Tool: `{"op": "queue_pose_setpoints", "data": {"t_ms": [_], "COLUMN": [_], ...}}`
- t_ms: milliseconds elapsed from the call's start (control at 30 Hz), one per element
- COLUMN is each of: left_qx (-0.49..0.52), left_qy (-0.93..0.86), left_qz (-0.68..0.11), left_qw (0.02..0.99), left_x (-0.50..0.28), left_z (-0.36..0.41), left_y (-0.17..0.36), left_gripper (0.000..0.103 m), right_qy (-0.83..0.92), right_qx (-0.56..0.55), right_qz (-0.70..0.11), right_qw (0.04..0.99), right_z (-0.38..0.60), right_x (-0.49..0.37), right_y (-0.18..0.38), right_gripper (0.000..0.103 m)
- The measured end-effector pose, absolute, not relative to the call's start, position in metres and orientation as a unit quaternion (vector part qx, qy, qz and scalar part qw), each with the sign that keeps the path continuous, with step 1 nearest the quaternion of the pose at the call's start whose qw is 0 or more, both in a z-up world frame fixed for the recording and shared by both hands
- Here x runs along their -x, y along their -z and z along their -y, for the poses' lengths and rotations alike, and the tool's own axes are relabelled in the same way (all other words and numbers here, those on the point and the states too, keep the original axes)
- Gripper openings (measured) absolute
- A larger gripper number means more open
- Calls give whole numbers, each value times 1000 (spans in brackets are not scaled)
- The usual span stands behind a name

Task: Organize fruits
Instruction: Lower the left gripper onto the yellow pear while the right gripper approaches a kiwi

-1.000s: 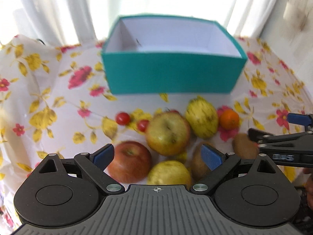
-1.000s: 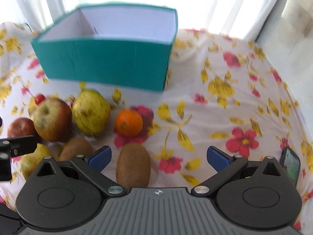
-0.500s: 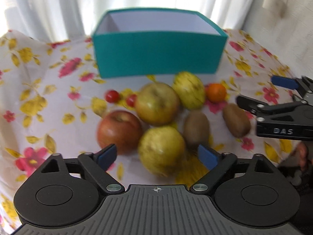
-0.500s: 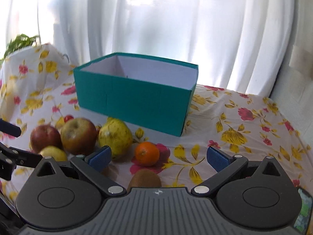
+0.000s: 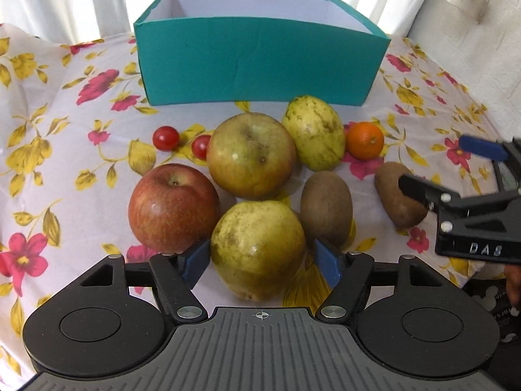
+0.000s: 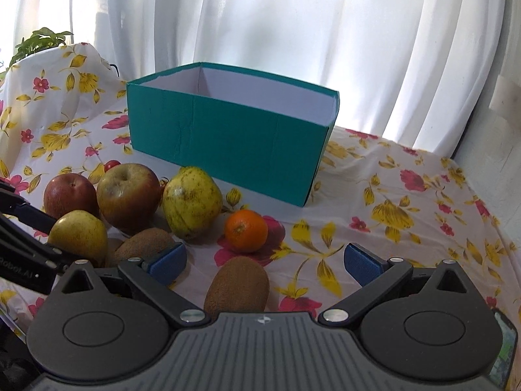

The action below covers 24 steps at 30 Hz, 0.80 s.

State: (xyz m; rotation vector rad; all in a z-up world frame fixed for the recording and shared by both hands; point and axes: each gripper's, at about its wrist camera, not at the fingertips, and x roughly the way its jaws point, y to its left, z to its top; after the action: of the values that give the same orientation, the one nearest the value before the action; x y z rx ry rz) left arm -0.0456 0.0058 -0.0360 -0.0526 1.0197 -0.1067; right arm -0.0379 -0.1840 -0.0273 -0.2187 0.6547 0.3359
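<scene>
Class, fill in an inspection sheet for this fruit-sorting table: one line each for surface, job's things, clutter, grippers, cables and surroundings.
Surface: floral tablecloth, wrinkled.
Job's things: teal box open, no fruit seen inside; red apple, large apple, near pear, far pear, orange, two kiwis and two cherry tomatoes lie in front of it.
Clutter: phone at the table's right edge.
Grippers: left hand-held gripper open around the near pear, contact unclear; right hand-held gripper open, one kiwi between its fingers.
Cables: nothing seen.
Surroundings: white curtain, plant, wall.
</scene>
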Motion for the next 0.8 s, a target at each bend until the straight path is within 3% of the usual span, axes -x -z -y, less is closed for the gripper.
{"op": "queue_pose_setpoints", "data": {"t_ms": [67, 400, 533, 800], "left_qx": [21, 31, 29, 35], "left_qy": [48, 53, 66, 73], "left_qz": [-485, -492, -495, -479], "left_qw": [873, 868, 866, 874], "left_x": [42, 34, 39, 49], "left_z": [-4, -8, -8, -11], "left_y": [38, 51, 49, 25], "left_gripper": [70, 69, 69, 69], "right_qy": [-163, -164, -164, -160], "right_qx": [100, 81, 67, 45], "right_qz": [-330, -393, -413, -432], "right_qw": [924, 901, 893, 886], "right_z": [185, 181, 179, 178], "right_x": [38, 37, 34, 31], "right_y": [30, 49, 55, 61], "right_gripper": [97, 76, 58, 48]}}
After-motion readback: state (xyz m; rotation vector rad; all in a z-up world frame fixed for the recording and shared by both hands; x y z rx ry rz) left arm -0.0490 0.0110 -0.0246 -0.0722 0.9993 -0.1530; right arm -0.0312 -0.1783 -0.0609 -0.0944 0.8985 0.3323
